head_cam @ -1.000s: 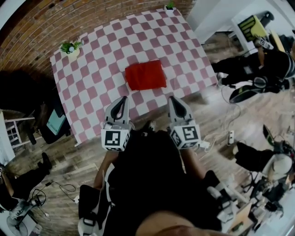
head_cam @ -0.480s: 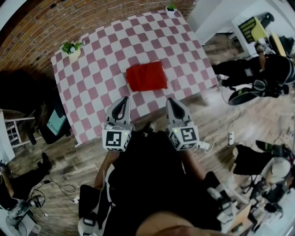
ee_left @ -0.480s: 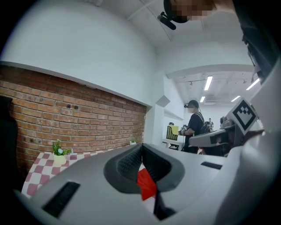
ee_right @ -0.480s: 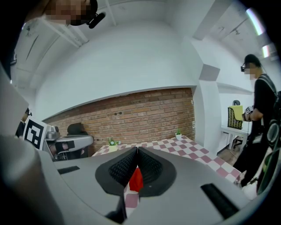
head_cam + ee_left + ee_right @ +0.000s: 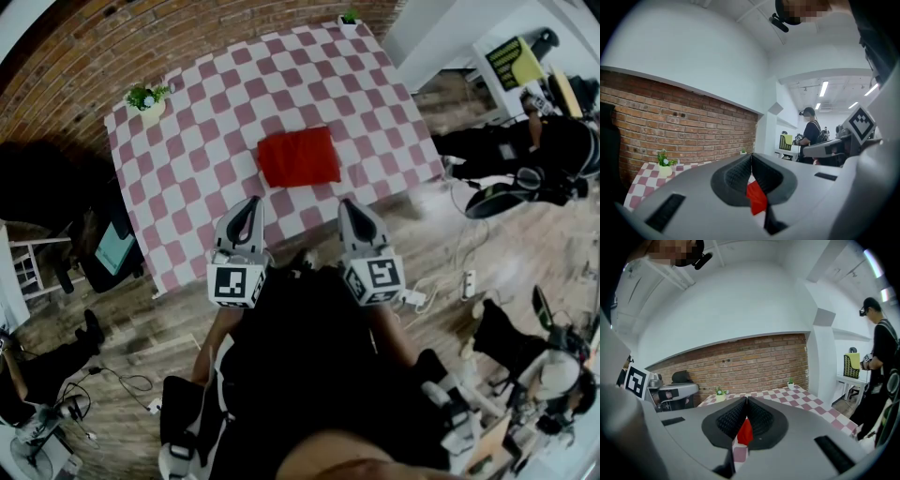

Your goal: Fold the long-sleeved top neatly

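Head view: pot (image 5: pixel 148 112) seemingly holds plant (image 5: pixel 141 94).

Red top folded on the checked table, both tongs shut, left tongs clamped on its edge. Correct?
No: the left tongs are shut on nothing, held clear of the red top, as the head view shows. The top lies folded on the checked table, and the right tongs are shut.

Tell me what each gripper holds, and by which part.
Nothing. The left gripper and right gripper are shut and empty; the red top lies apart on the table.
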A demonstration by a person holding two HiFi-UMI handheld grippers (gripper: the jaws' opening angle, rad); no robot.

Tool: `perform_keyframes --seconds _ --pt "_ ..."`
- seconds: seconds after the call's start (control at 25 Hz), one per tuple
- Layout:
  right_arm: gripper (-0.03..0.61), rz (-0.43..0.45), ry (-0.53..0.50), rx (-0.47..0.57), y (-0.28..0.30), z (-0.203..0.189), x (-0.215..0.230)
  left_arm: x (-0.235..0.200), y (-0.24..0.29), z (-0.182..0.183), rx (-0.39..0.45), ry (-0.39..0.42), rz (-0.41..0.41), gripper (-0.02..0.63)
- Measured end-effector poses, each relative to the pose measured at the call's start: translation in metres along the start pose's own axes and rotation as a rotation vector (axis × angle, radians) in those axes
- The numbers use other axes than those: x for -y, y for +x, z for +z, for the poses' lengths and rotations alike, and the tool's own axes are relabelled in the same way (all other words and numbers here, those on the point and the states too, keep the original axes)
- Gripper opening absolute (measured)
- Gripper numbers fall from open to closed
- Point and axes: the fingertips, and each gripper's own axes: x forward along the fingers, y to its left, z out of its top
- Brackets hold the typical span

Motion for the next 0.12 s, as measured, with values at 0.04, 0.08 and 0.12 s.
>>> perform_keyframes --seconds 0.04,0.08,0.12 --pt "0.011 0.000 -0.001 -0.001 0.0002 0.0000 0.0003 0.0002 0.0002 0.0012 0.004 -0.016 0.005 0.008" --pt "0.011 0.001 -0.002 -0.002 0.0004 -0.0002 0.0007 0.0002 0.0003 0.0017 0.006 -0.026 0.008 0.008" --pt "0.011 0.001 -0.002 -0.003 0.0005 -0.0004 0.0010 0.0001 0.0003 0.0020 0.007 -0.034 0.011 0.008"
